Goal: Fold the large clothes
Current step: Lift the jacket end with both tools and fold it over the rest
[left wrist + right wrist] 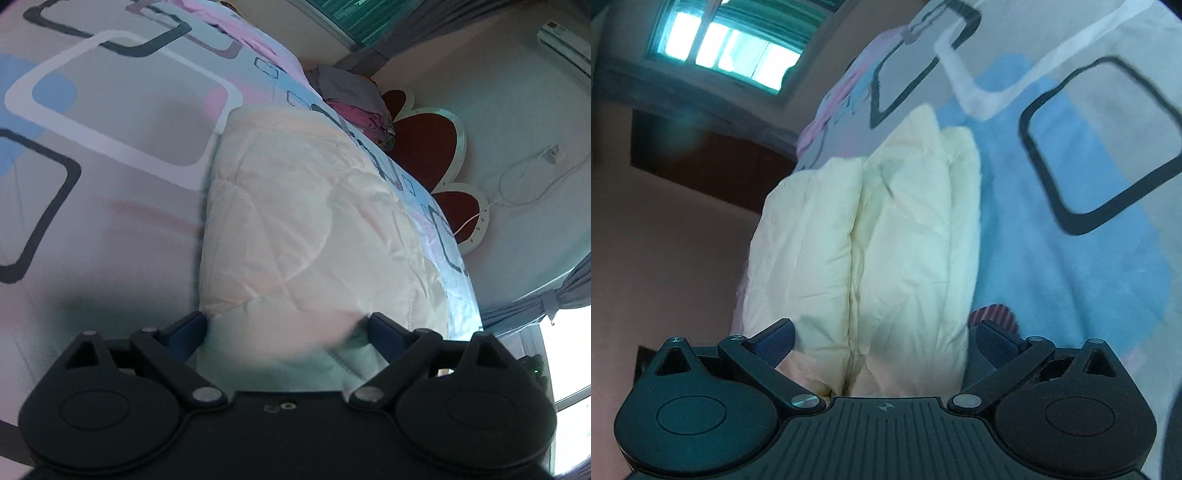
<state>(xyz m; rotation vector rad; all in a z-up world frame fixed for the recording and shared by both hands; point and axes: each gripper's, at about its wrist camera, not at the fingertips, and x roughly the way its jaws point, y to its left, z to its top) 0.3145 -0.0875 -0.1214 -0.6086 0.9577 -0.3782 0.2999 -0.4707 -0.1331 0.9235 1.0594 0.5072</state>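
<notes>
Left tool (286, 328) rests with its blue-padded fingers (192, 330) spread wide, the near end of a cream quilted garment (306, 229) bulging between them on a bed. Puffy and stitched in broad curved lines, the garment lies as a long folded bundle across a bedsheet (110, 122) printed with grey, white and blue rounded rectangles, close to the bed's edge beside a red, petal-shaped headboard (424, 144). Right tool (884, 338), likewise spread, straddles the other end of the garment (879, 229), seen here as three thick padded layers stacked side by side, creased and pale yellow-white. A pile of pink and grey cloth (354, 99) sits further along the bed.
</notes>
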